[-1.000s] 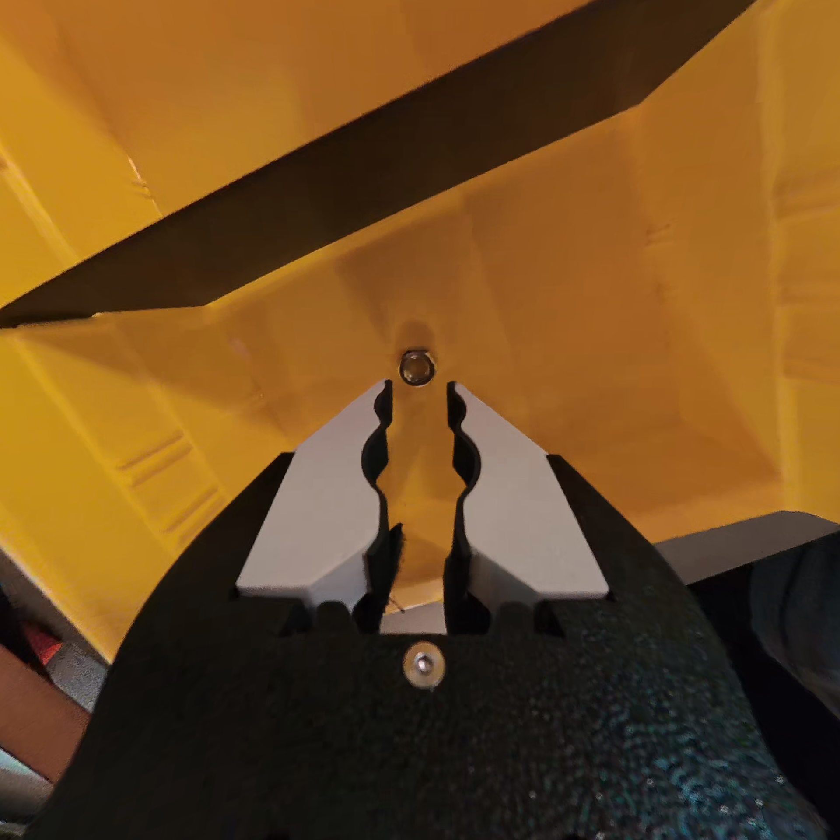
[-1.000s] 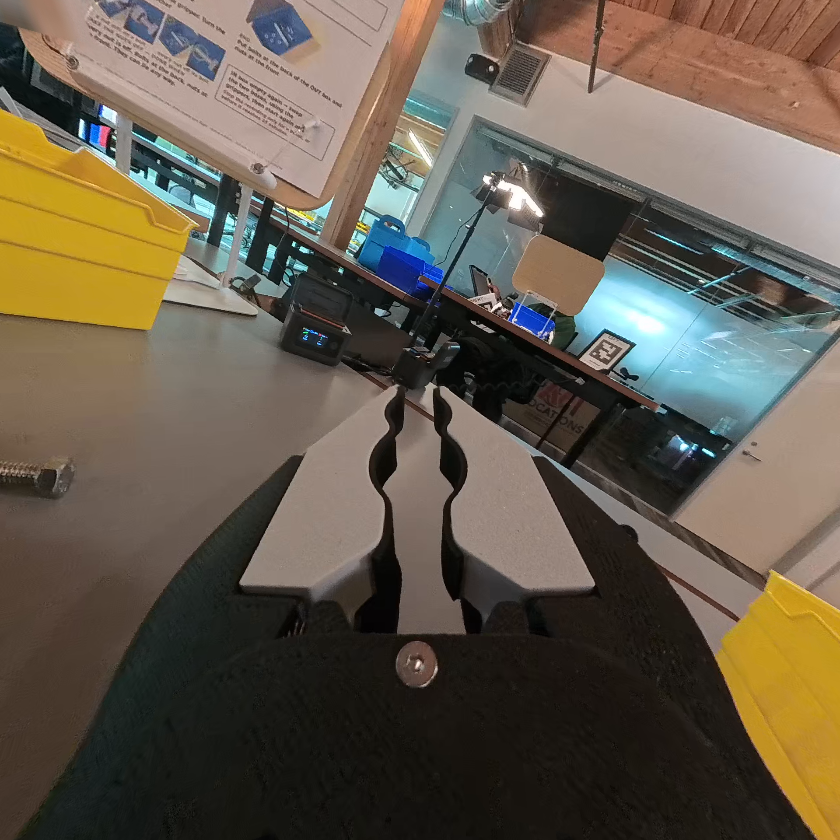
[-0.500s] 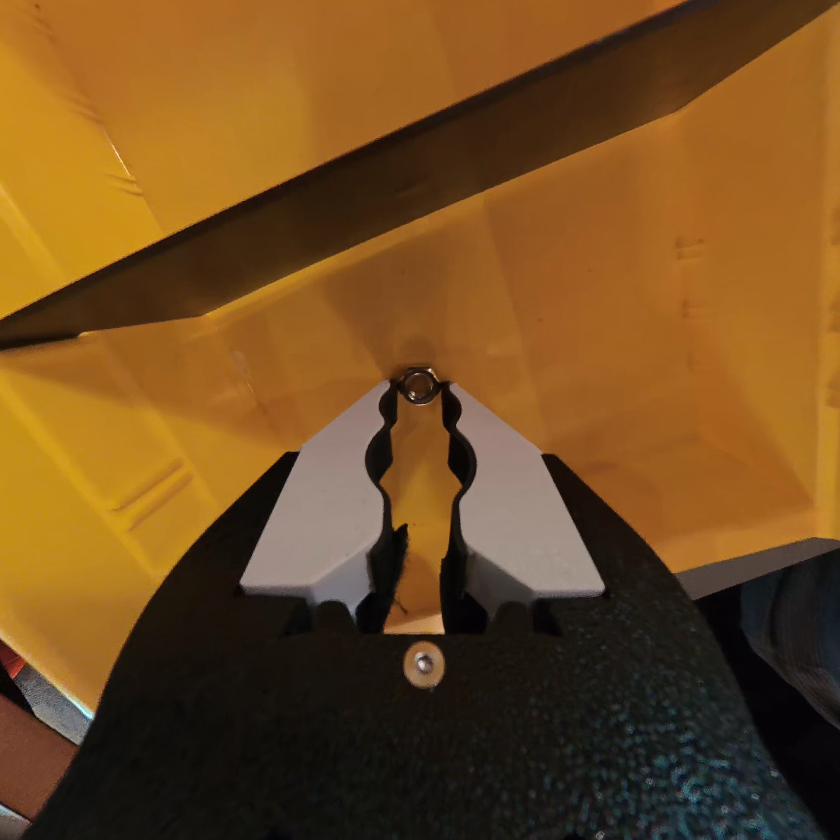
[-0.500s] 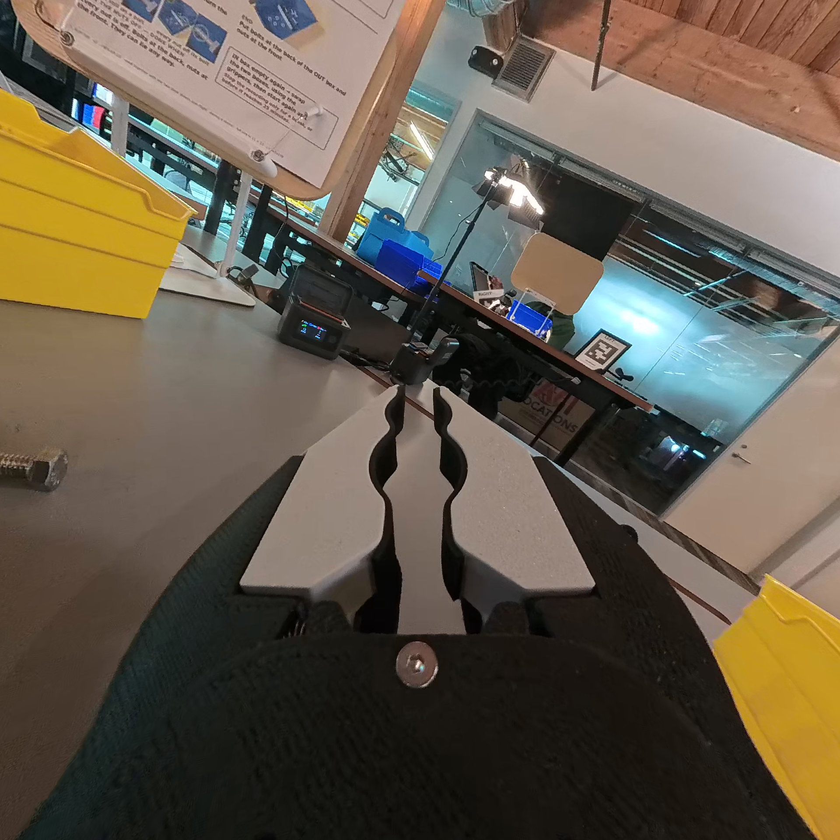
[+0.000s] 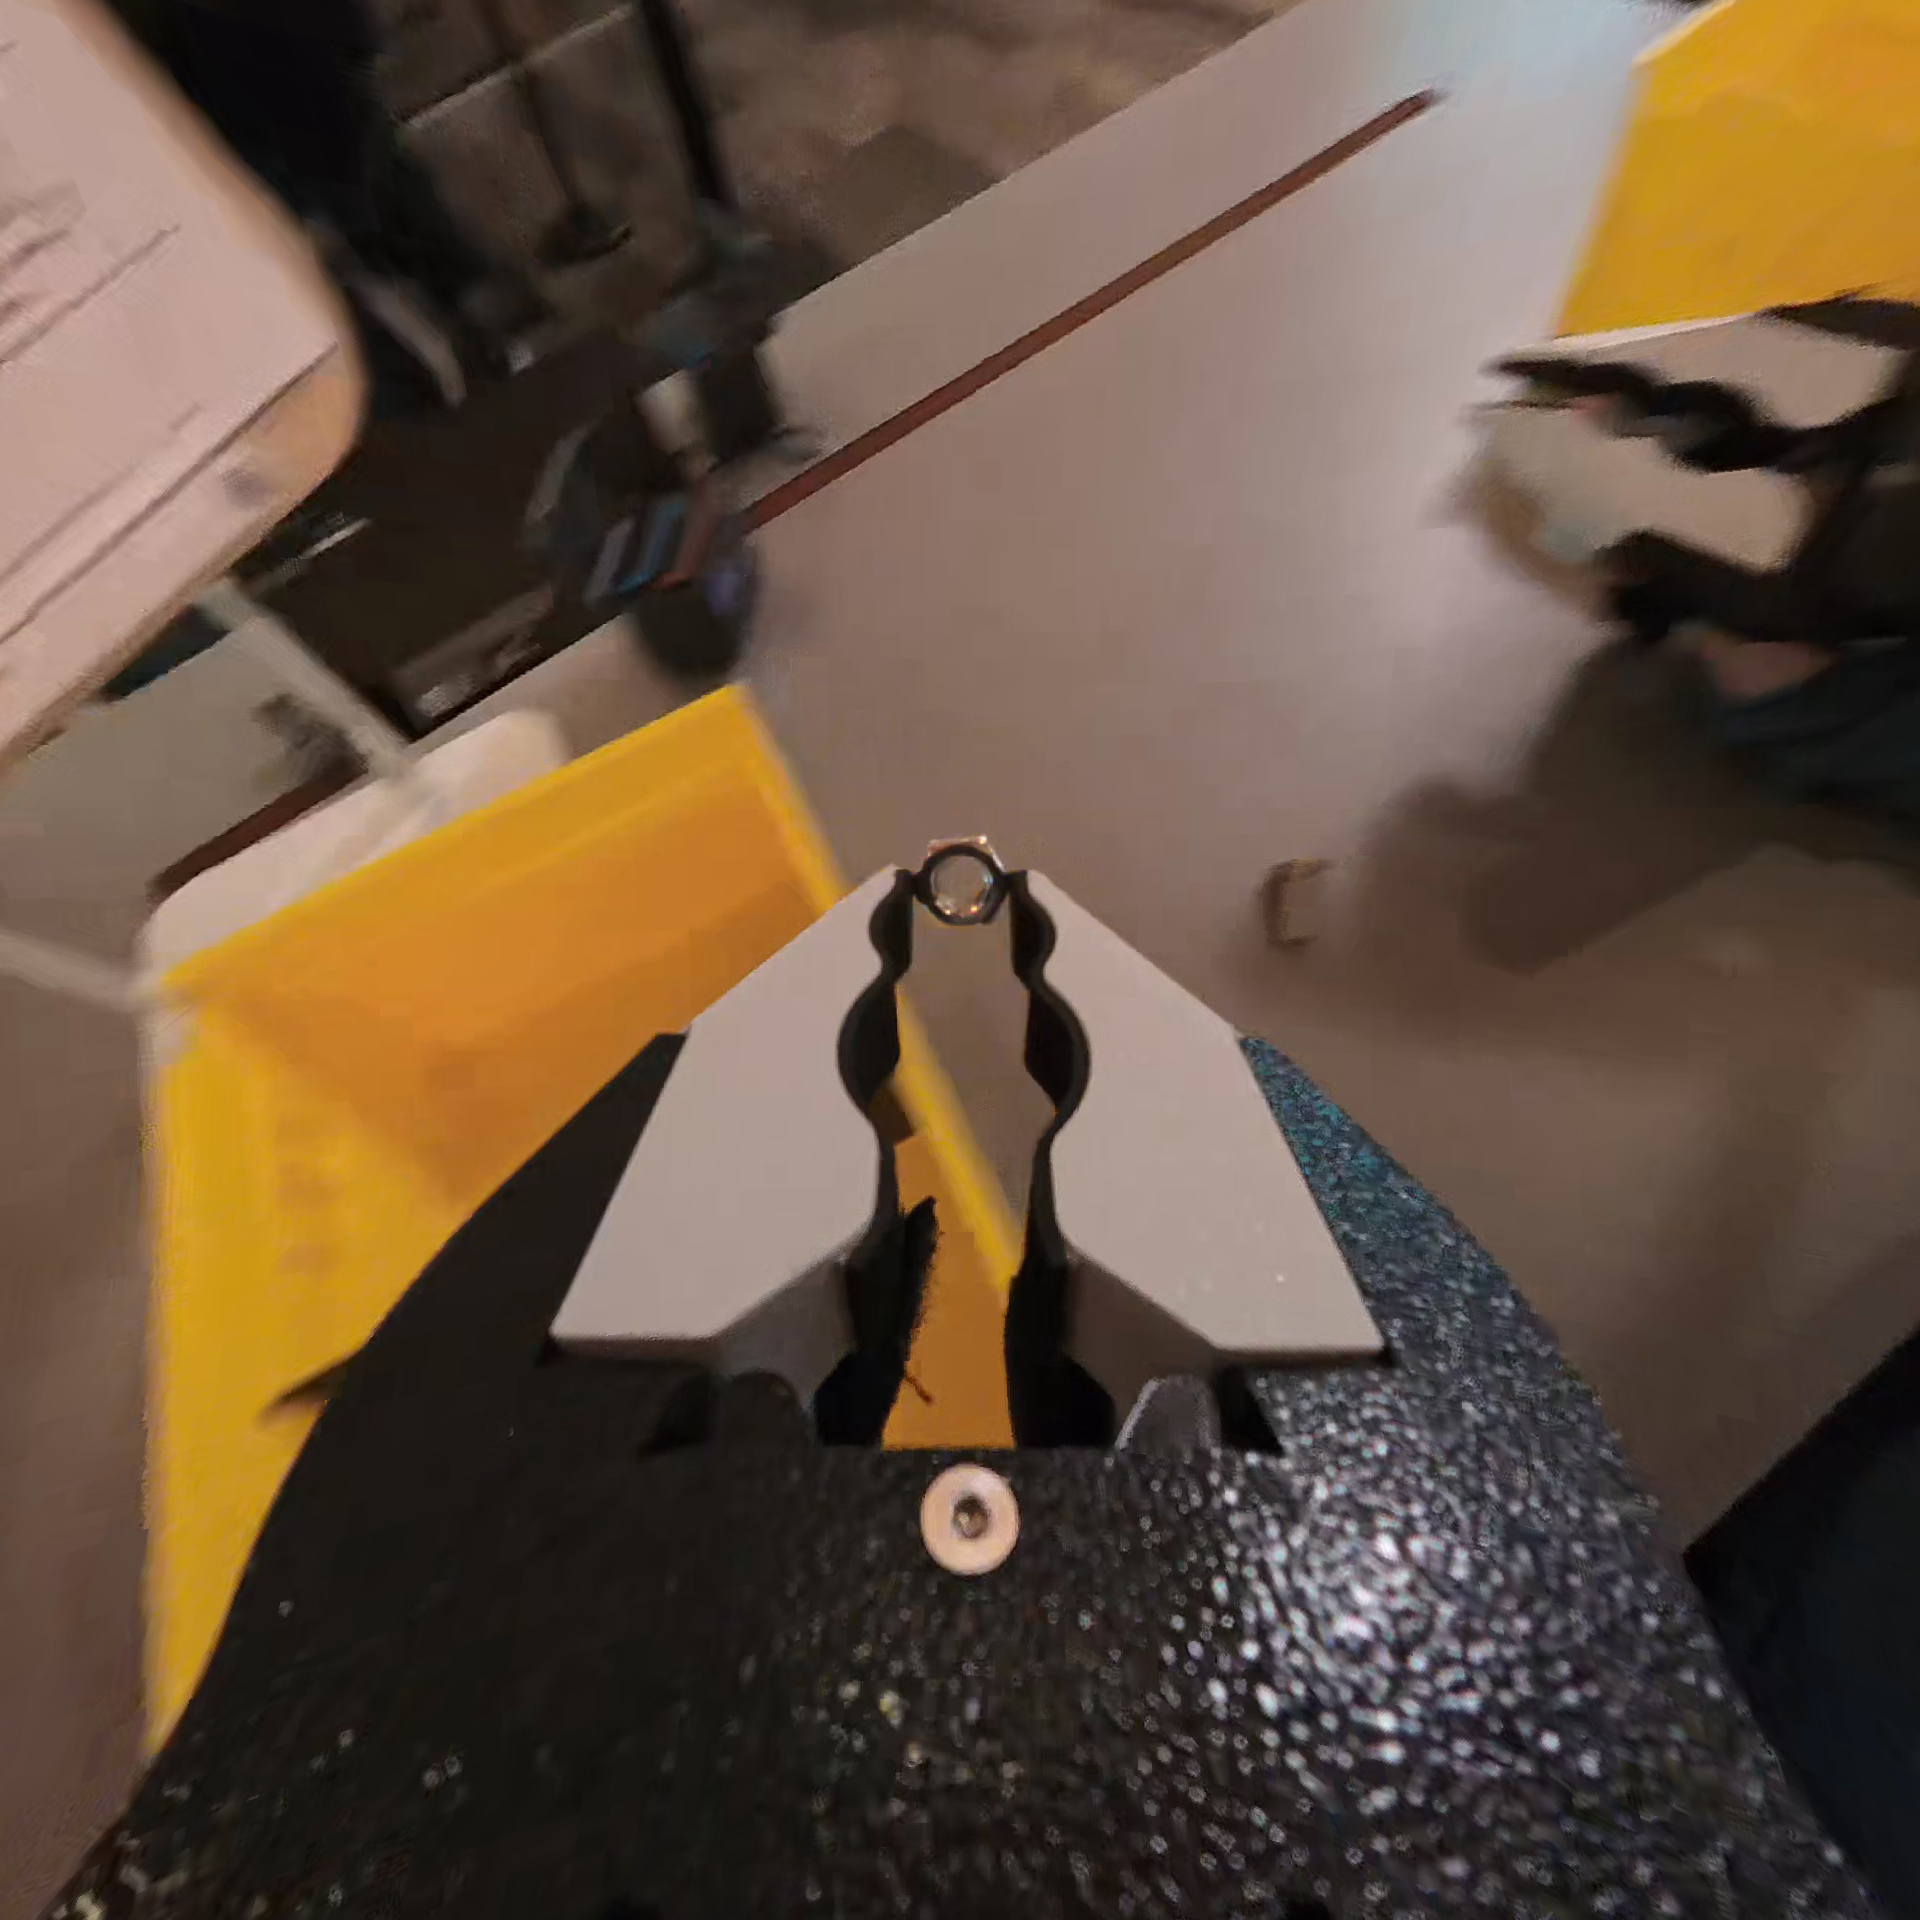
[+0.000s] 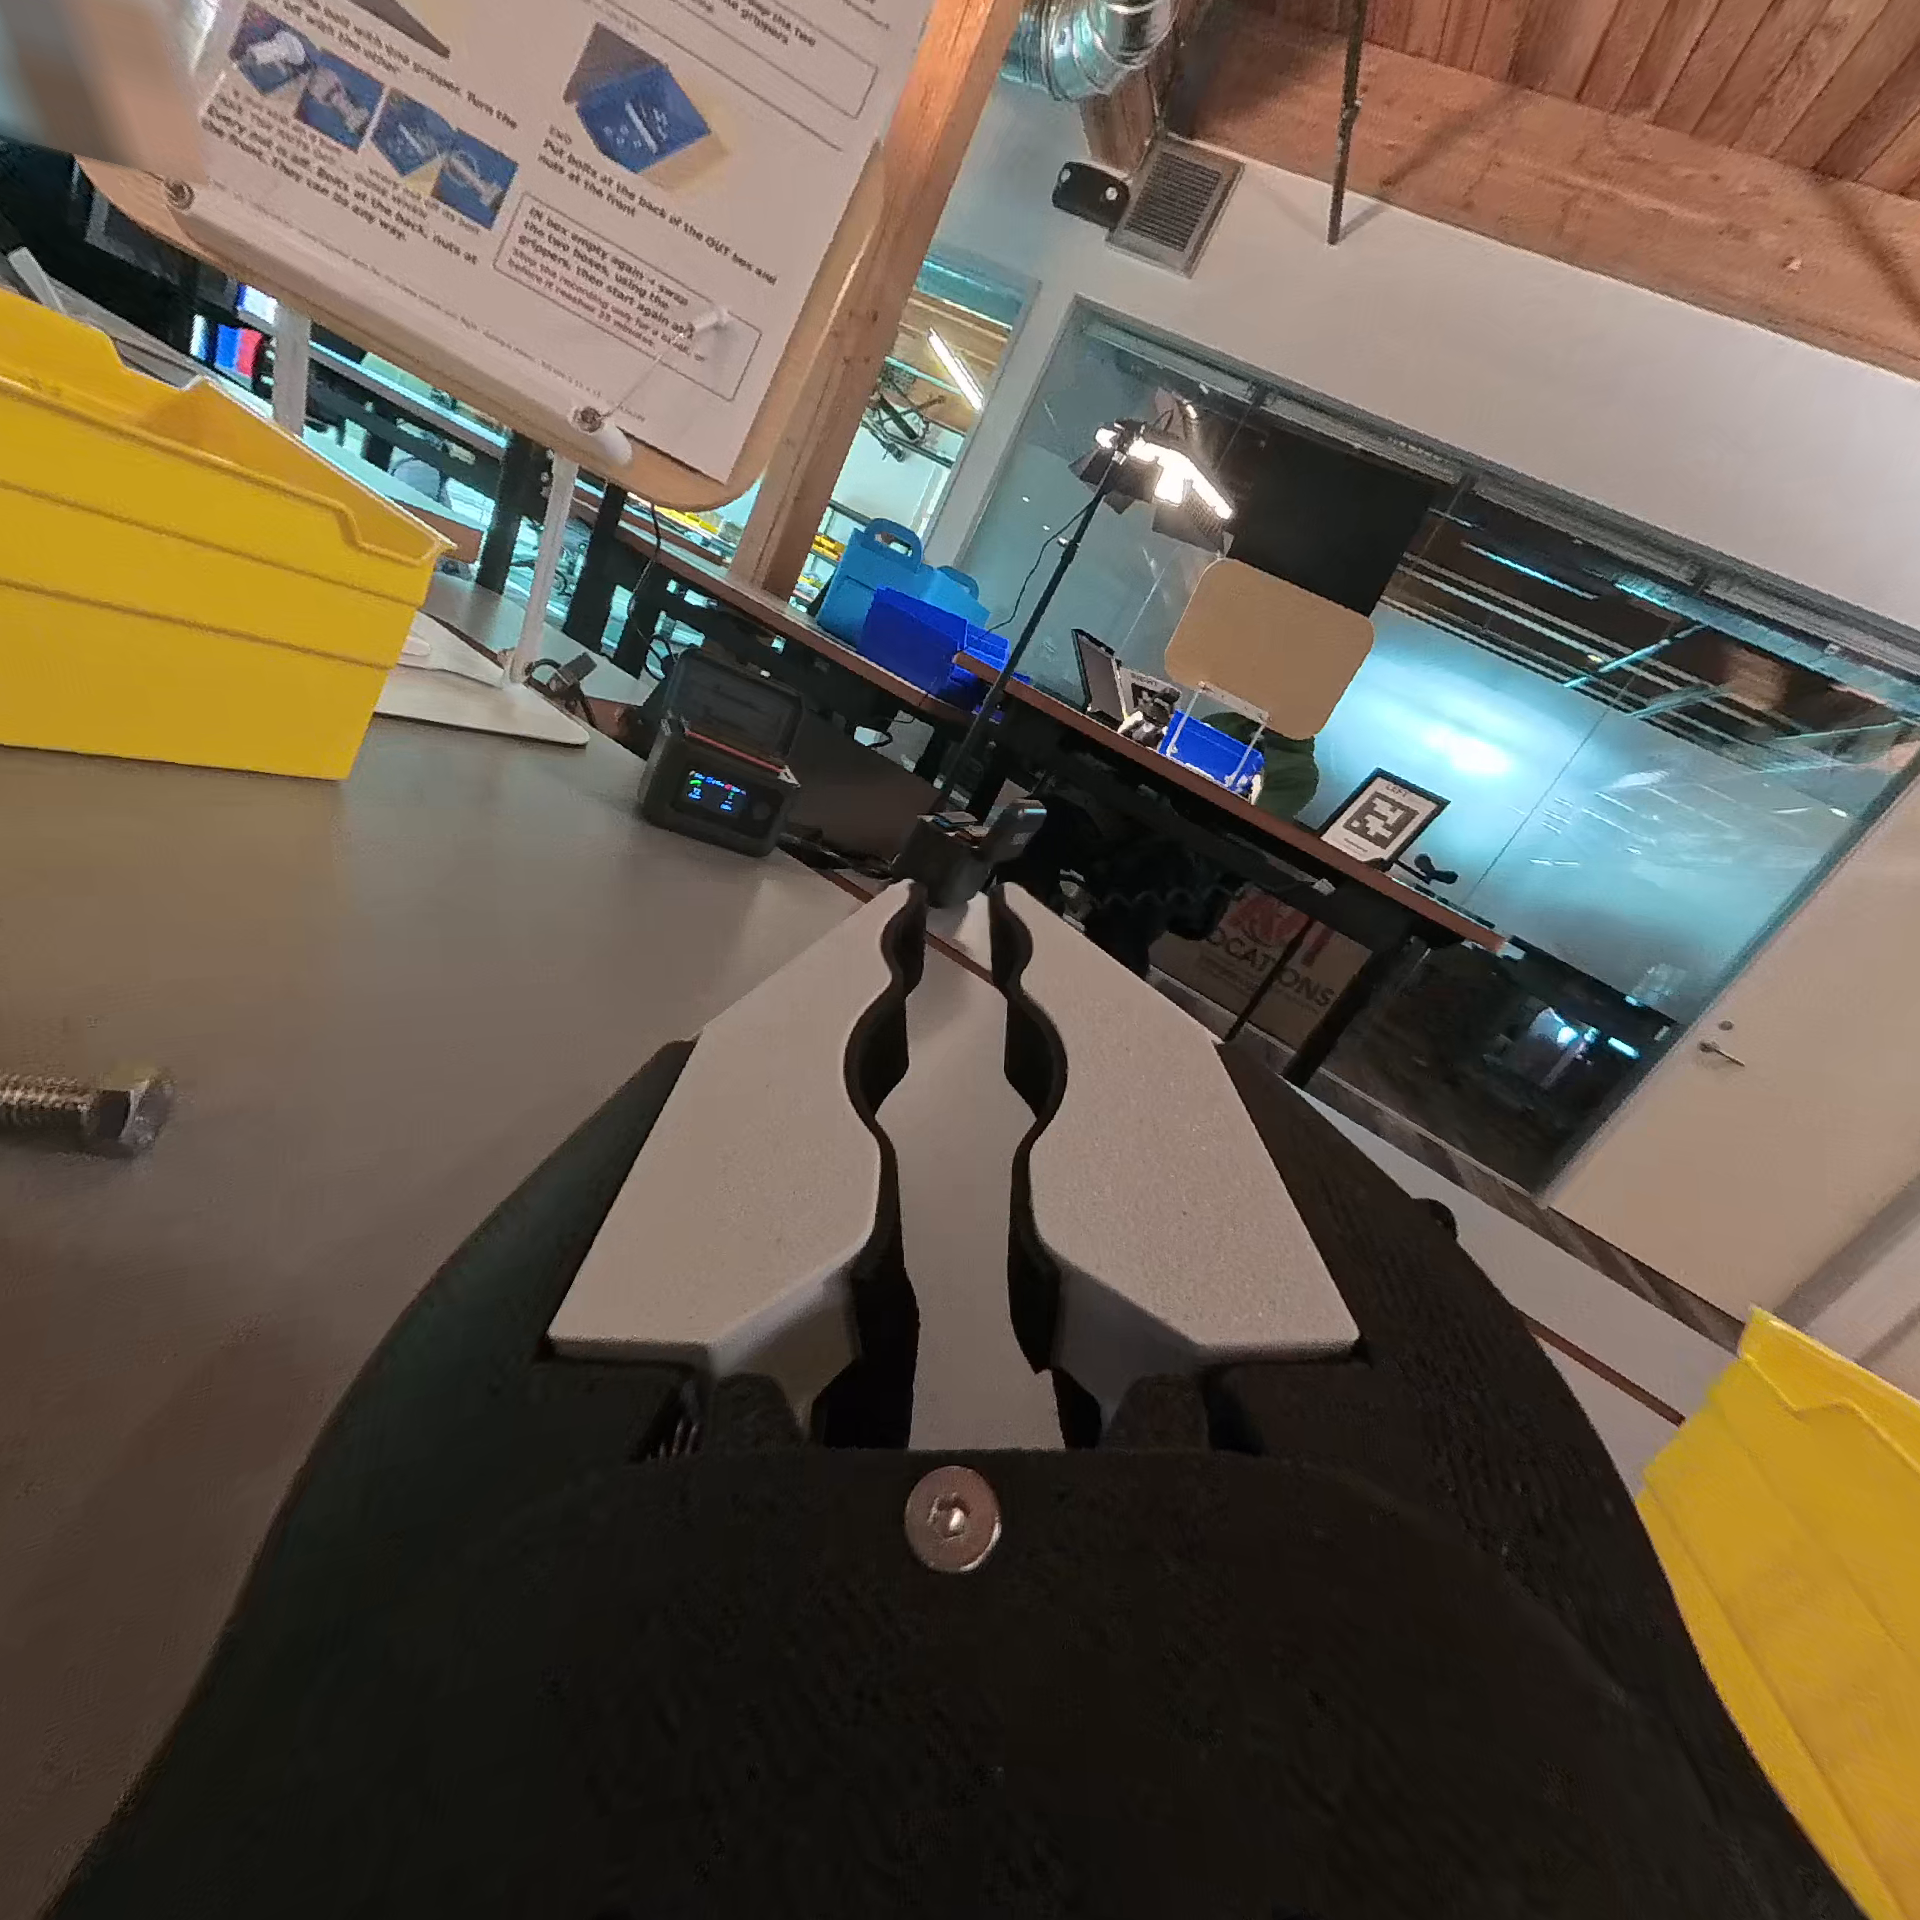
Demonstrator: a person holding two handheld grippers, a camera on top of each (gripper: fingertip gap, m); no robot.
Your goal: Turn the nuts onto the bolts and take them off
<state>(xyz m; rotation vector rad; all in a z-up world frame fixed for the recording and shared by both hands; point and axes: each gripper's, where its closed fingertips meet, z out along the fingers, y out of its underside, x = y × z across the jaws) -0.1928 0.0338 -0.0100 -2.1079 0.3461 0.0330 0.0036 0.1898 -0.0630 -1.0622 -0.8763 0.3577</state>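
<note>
My left gripper (image 5: 961, 896) is shut on a small steel hex nut (image 5: 961, 896), pinched between its fingertips and held in the air above the grey table. A bolt (image 5: 1286, 902) lies on the table to the right of the nut, blurred. In the right wrist view the same bolt (image 6: 88, 1107) lies at the left on the table, its hex head pointing right. My right gripper (image 6: 954, 906) is open and empty, low over the table; it also shows blurred at the right in the left wrist view (image 5: 1704, 457).
A yellow bin (image 5: 436, 1039) sits below and left of the nut. Another yellow bin (image 5: 1756, 156) stands at the far right. In the right wrist view, stacked yellow bins (image 6: 177, 582) stand at the left, a yellow bin (image 6: 1808, 1558) at the right, a sign board (image 6: 540, 208) and a small black device (image 6: 722, 769) behind. My right gripper's tips are some 15 cm from the bolt (image 5: 1286, 902).
My left gripper closed on the nut inside the yellow bin and has lifted it out over the table. The right gripper has barely moved and stays open.
</note>
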